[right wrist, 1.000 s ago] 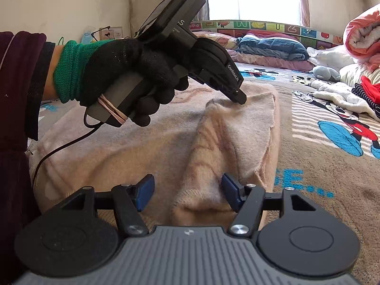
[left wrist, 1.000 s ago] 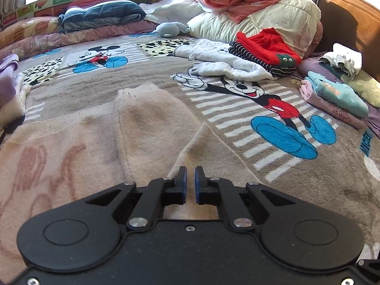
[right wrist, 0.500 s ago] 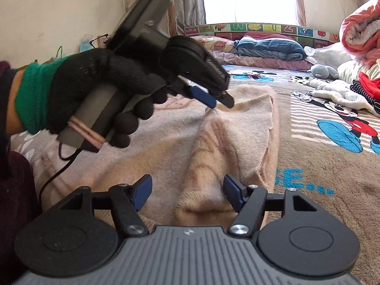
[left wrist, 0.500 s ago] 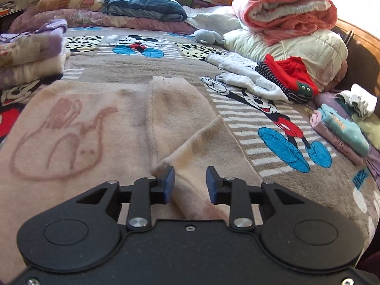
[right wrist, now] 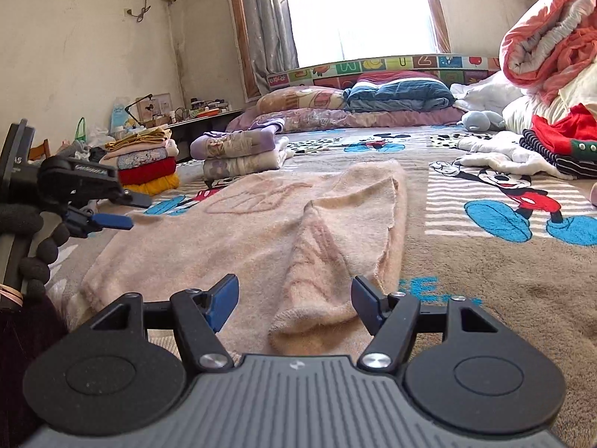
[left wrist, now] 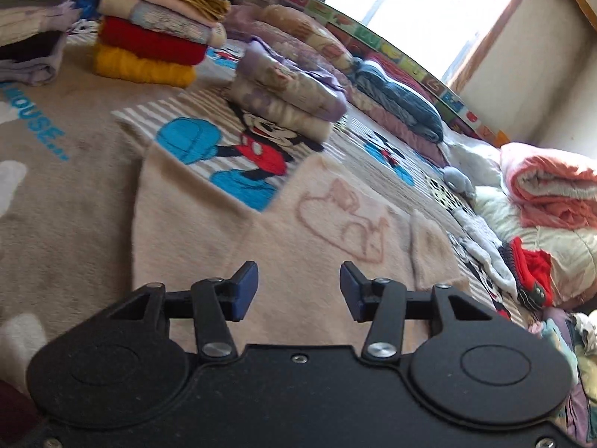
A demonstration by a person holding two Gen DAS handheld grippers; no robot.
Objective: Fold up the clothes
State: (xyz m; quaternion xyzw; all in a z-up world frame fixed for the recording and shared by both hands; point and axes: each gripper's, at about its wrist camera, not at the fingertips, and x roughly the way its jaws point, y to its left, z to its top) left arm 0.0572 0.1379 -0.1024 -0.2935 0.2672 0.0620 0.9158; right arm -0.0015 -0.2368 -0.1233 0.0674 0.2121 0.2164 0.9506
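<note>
A pale pink sweater [left wrist: 306, 231] with an outlined animal print lies flat on the Mickey Mouse blanket [left wrist: 67, 194]. Its right sleeve [right wrist: 321, 254] is folded in over the body. My left gripper [left wrist: 298, 291] hovers over the sweater's near-left part, its jaws opening with nothing between them. In the right wrist view the left gripper [right wrist: 138, 211] shows at the left edge, held by a black-gloved hand [right wrist: 26, 231]. My right gripper [right wrist: 294, 302] stands open at the near hem. The sleeve cuff [right wrist: 313, 323] lies between its fingers, and the pads do not press on it.
Two stacks of folded clothes stand at the far left: a yellow and red one [right wrist: 149, 171] and a purple one [right wrist: 238, 153]. Unfolded clothes [right wrist: 556, 142] and a white garment [right wrist: 496, 156] lie at the right. A rolled blanket [right wrist: 552, 37] and pillows line the back.
The left gripper let go of the folded sleeve and its jaws spread. It swung away to the left side of the sweater and rolled. The right gripper rose slightly and stayed open.
</note>
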